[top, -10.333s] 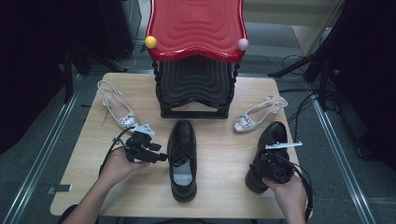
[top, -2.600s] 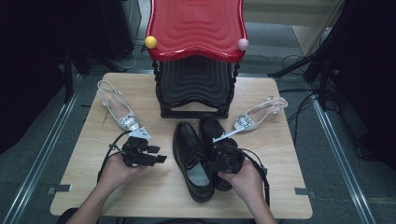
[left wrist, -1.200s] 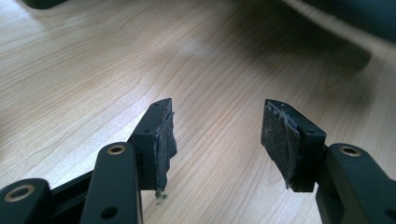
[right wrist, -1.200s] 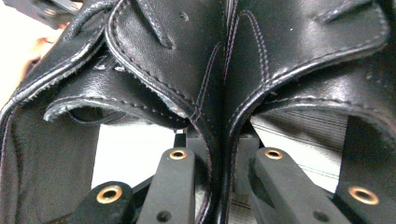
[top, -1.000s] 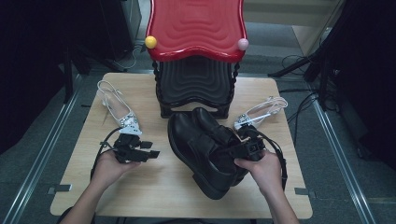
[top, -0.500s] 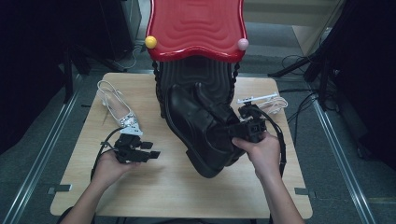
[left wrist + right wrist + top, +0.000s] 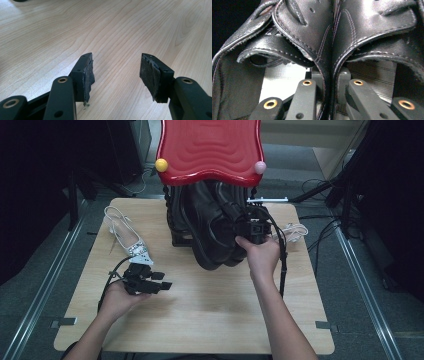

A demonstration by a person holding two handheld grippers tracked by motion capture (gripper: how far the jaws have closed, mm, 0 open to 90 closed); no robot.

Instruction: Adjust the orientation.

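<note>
Two black leather shoes [image 7: 215, 232] hang together, toes down, in front of the black rack [image 7: 175, 217] under its red top [image 7: 210, 147]. My right gripper [image 7: 246, 227] is shut on the two adjoining side walls of the shoes [image 7: 312, 32], its jaws [image 7: 328, 87] pinching both collars together. The shoes are off the table and their upper parts reach under the red top. My left gripper [image 7: 162, 281] rests low over the wooden table [image 7: 200, 315] at the left, open, with bare wood between its pads [image 7: 147, 72].
A silver high-heeled sandal [image 7: 127, 237] lies at the table's left, just beyond my left gripper. A second silver sandal [image 7: 296, 231] lies at the right, behind my right hand. A yellow ball [image 7: 161, 165] and a pink ball [image 7: 260, 167] sit on the red top's corners.
My right gripper has carried the pair of black shoes up and away from me, from the table's middle to the rack. The left gripper has stayed in place.
</note>
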